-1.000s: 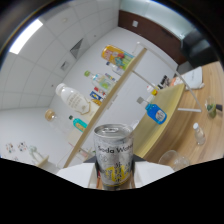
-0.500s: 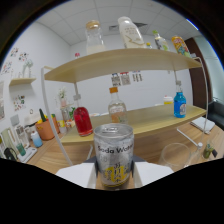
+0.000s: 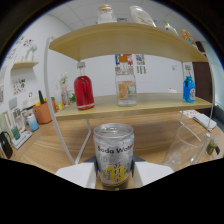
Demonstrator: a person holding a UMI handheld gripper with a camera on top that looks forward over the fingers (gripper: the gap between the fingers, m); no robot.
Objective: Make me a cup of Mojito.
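The tool [image 3: 114,176] seems clamped on a soda water can [image 3: 114,152], clear glass [image 3: 184,146] beside, shelf [image 3: 130,106] with bottles beyond.

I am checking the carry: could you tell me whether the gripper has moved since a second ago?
Yes. The gripper, shut on the soda water can, swung from tilted to level facing the shelf.
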